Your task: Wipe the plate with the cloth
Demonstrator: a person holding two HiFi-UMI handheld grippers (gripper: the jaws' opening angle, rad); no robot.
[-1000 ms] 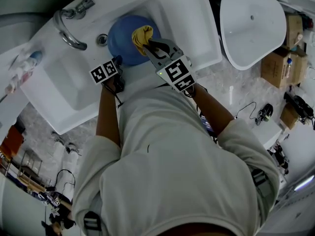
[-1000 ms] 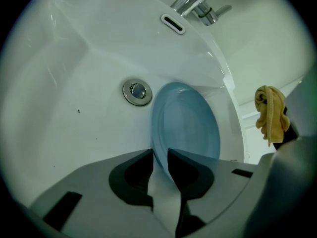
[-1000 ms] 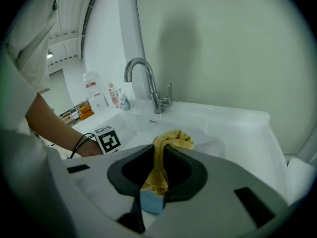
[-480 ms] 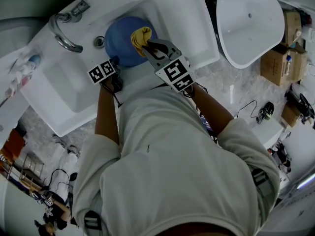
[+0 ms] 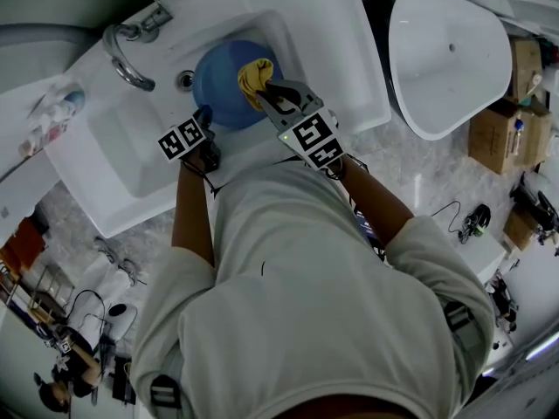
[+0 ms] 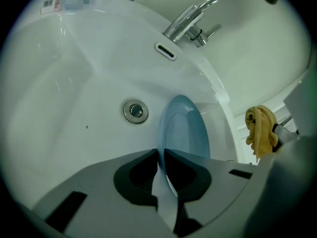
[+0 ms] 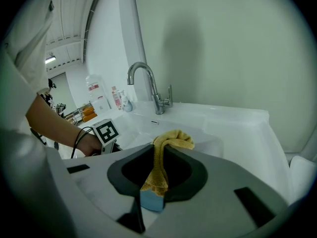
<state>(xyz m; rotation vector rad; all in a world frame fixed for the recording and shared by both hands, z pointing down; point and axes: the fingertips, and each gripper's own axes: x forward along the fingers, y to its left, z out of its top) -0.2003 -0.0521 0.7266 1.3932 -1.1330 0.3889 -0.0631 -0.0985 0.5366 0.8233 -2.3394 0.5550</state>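
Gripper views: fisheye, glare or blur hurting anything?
Left gripper view: strong fisheye with dark corners, soft sheen on the sink, plate sharp, its near rim between the jaws blurred. Right gripper view: same fisheye, cloth sharp, wall evenly lit.

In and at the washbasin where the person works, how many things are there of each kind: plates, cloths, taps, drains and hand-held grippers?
plate: 1
cloth: 1
tap: 1
drain: 1
grippers: 2, the left gripper shut on the plate rim, the right gripper shut on the cloth
total: 6
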